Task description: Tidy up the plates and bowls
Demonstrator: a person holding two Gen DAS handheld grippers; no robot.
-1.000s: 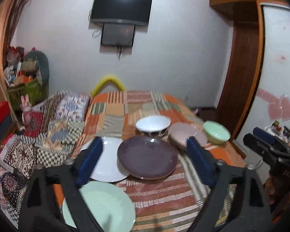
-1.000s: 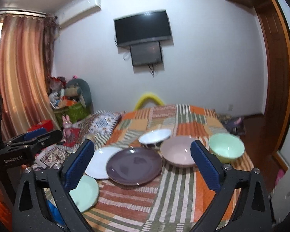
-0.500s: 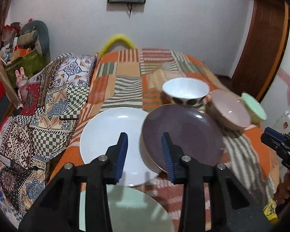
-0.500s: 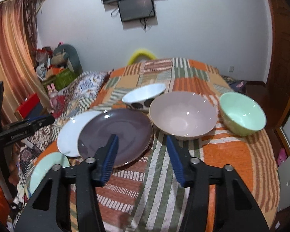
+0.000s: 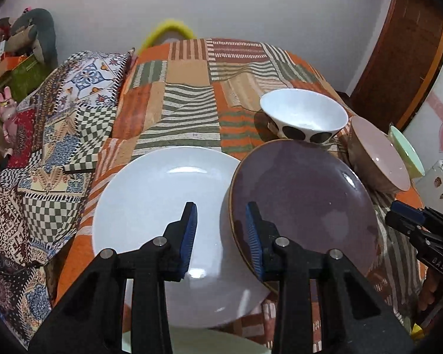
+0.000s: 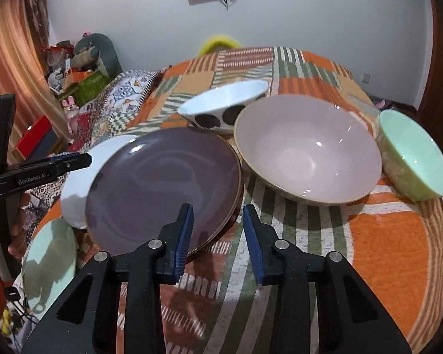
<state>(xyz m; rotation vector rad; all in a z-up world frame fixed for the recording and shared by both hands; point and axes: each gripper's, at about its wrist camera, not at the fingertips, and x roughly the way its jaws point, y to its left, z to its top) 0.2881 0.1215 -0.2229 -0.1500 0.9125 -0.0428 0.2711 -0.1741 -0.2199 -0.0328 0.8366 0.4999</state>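
A purple plate (image 5: pixel 301 203) (image 6: pixel 162 185) lies on the patchwork bed, overlapping a white plate (image 5: pixel 159 206) (image 6: pixel 79 177). A pale green plate (image 6: pixel 48 262) lies nearest, at the bed's front left. Behind stand a white spotted bowl (image 5: pixel 304 118) (image 6: pixel 221 106), a pink bowl (image 5: pixel 378 159) (image 6: pixel 307 147) and a green bowl (image 5: pixel 404 153) (image 6: pixel 413 153). My left gripper (image 5: pixel 221 227) is partly open, its jaws either side of the purple plate's left rim. My right gripper (image 6: pixel 217 227) is partly open, its jaws either side of the purple plate's right front rim. Neither grips anything.
The bed is covered by an orange striped patchwork spread (image 5: pixel 189 88) with a patterned quilt (image 5: pixel 53 135) on its left. Toys and boxes (image 6: pixel 79 67) crowd the left wall. A wooden door (image 5: pixel 398 67) stands at right.
Both grippers have moved down and forward to the purple plate and have narrowed from wide open to partly open.
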